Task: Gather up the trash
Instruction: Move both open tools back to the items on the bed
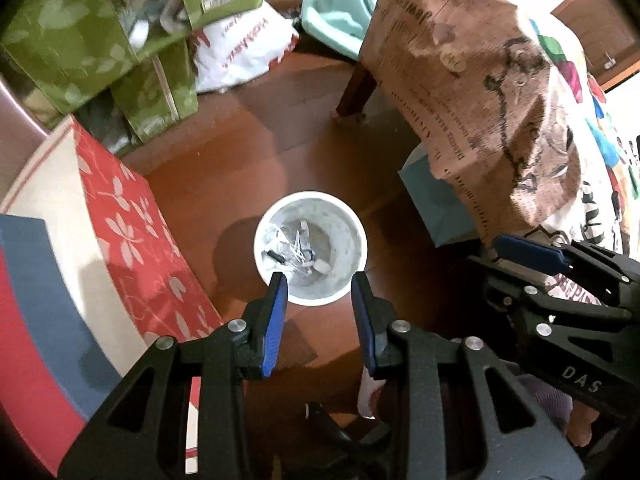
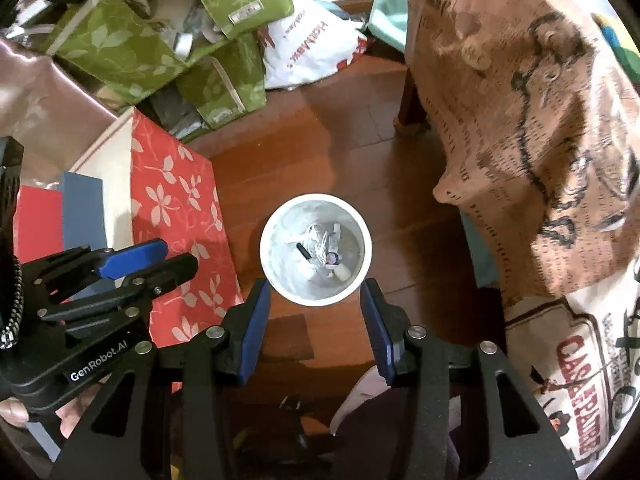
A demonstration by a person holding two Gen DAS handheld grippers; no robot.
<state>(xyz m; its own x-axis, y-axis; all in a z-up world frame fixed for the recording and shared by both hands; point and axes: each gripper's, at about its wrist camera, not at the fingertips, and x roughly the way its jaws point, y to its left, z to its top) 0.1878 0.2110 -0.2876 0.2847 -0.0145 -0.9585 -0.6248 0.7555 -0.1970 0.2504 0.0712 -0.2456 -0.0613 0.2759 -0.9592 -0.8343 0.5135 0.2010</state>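
A white round trash bin (image 1: 310, 254) stands on the brown wooden floor; it also shows in the right wrist view (image 2: 316, 249). Inside lie white crumpled scraps (image 1: 298, 246) and a small black piece (image 2: 303, 251). My left gripper (image 1: 318, 286) is open and empty, held above the bin's near rim. My right gripper (image 2: 314, 294) is open and empty, also above the near rim. The right gripper shows at the right edge of the left wrist view (image 1: 532, 254); the left one shows at the left of the right wrist view (image 2: 136, 260).
A red floral box (image 1: 140, 248) stands left of the bin. Green leaf-print bags (image 1: 100, 40) and a white plastic bag (image 1: 240, 48) lie behind. A table draped in brown printed cloth (image 1: 480, 88) stands right, with a light blue bag (image 1: 436, 204) under it.
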